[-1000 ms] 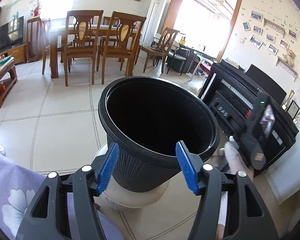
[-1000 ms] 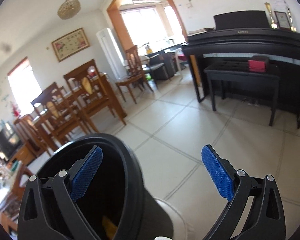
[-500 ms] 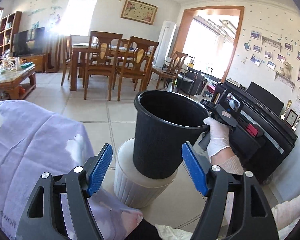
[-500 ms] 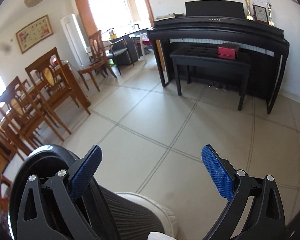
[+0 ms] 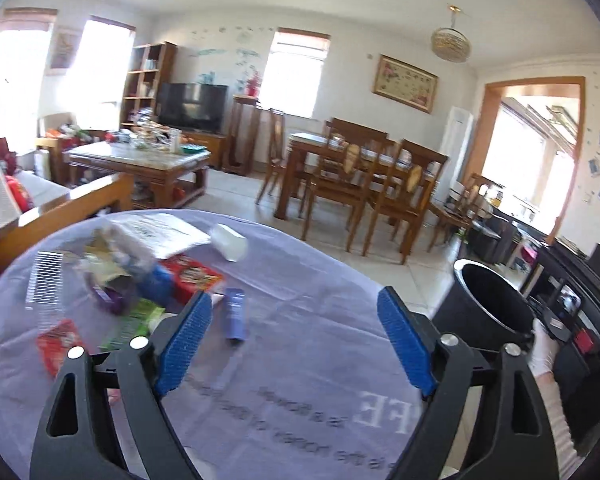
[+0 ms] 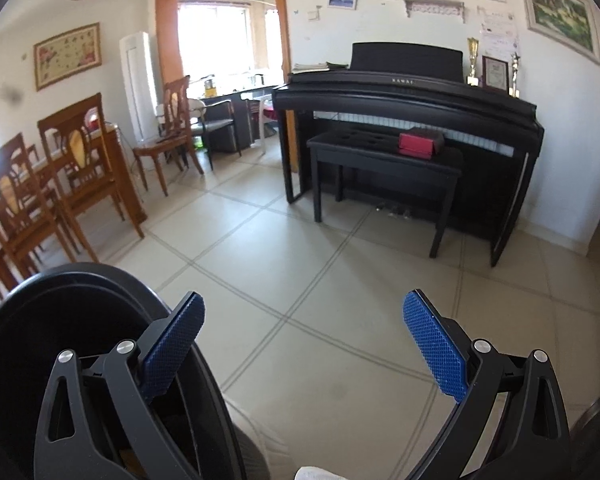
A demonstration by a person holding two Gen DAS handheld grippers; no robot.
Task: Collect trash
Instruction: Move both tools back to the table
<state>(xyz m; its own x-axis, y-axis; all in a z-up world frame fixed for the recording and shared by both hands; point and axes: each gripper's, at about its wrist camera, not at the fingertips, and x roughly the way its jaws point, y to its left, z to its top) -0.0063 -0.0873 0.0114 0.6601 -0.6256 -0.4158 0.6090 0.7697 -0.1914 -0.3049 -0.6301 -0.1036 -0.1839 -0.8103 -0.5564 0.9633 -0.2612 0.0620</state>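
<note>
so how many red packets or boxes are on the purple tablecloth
2: a flat red printed box mid-pile, left of the open left gripper, and a small red foil packet at the near-left edge of the purple tablecloth. More may hide under the pile.

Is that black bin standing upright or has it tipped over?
Upright. In the left view the bin stands beside the table with its open mouth facing up; the right view looks down over its rim. How full it is, I cannot tell.

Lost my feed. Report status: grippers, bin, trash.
Left gripper open, empty, over the purple tablecloth. Right gripper open, empty, beside the black bin. Trash pile on the cloth, untouched. Nothing blocking.
</note>
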